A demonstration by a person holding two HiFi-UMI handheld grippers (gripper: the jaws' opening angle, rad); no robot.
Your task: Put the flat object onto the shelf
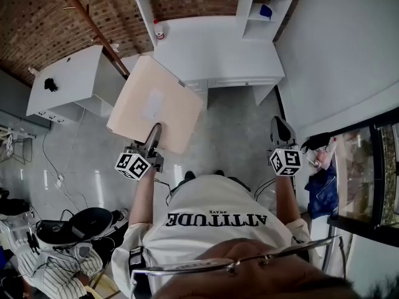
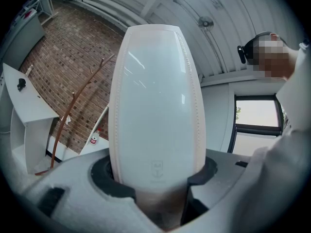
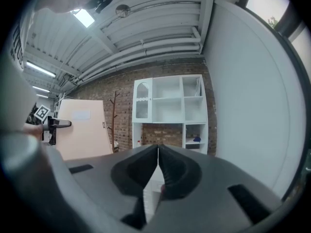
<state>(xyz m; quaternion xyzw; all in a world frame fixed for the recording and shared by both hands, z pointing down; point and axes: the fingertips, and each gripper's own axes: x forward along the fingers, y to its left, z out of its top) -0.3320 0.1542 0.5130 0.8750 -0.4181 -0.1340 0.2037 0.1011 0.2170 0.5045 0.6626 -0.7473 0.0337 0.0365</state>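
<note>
Peach flat board sits left of middle, pinched at its near edge by your left gripper so you can carry it — the white shelf waits up top. Your right gripper is squeezed together, empty.

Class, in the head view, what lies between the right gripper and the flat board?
Only grey floor lies there. Nothing stands between the right gripper and the flat board, as the head view shows.

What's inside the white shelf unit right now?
A blue item in a right cubby and a small bottle at the left of the shelf unit. Anything behind the upper left door can't be made out.
</note>
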